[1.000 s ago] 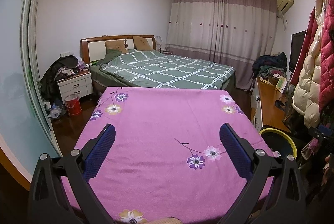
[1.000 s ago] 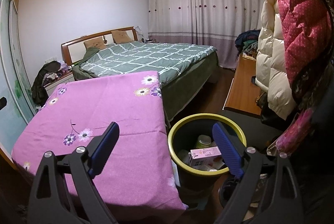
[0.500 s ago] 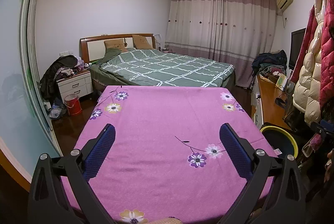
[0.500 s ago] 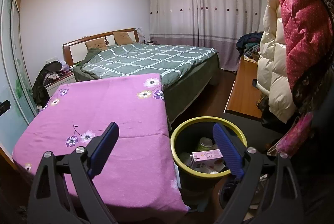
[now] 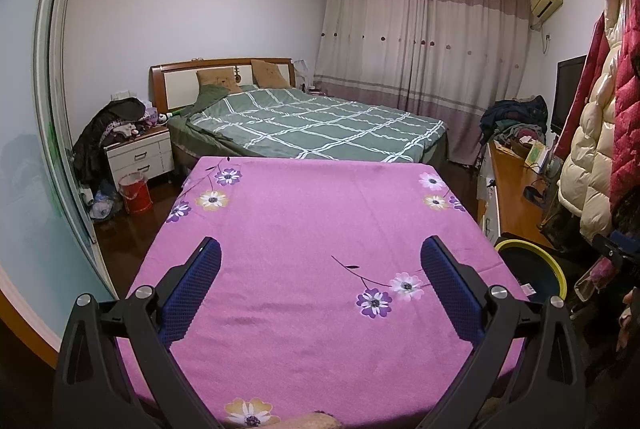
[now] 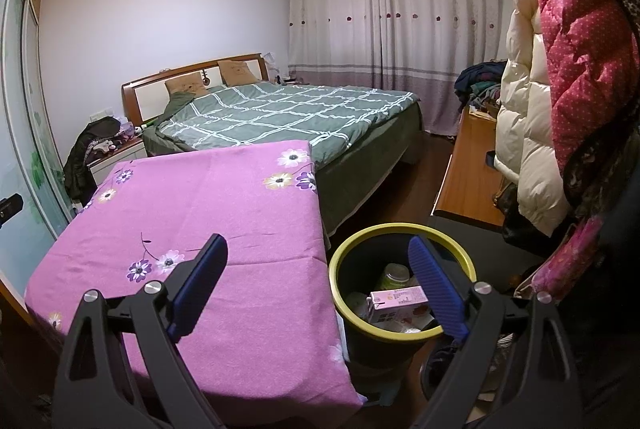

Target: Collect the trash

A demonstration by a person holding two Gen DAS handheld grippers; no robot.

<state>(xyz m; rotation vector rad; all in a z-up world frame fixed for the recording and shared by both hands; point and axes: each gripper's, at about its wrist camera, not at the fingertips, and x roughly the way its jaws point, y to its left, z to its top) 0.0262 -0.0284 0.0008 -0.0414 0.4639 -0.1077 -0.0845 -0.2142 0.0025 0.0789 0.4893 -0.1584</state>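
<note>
A table under a purple flowered cloth (image 5: 320,229) (image 6: 208,205) fills the foreground; no trash shows on it. To its right on the floor stands a dark bin with a yellow rim (image 6: 344,305) (image 5: 554,269). Inside the bin lie a pink carton (image 6: 394,303), a pale green cup (image 6: 394,275) and other scraps. My left gripper (image 5: 320,253) hovers open above the cloth, nothing between its blue pads. My right gripper (image 6: 318,249) is open too, held over the table's right edge and the bin's near rim.
A bed with a green checked cover (image 5: 316,125) stands behind the table. Puffy coats (image 6: 560,69) hang at the right over a wooden sideboard (image 6: 468,169). A white nightstand (image 5: 138,157) and a red bucket (image 5: 136,189) sit at the left, by a sliding wardrobe door.
Both views have pulled back and risen slightly, so the table and bin sit a little lower and farther. Both grippers stay open and empty.
</note>
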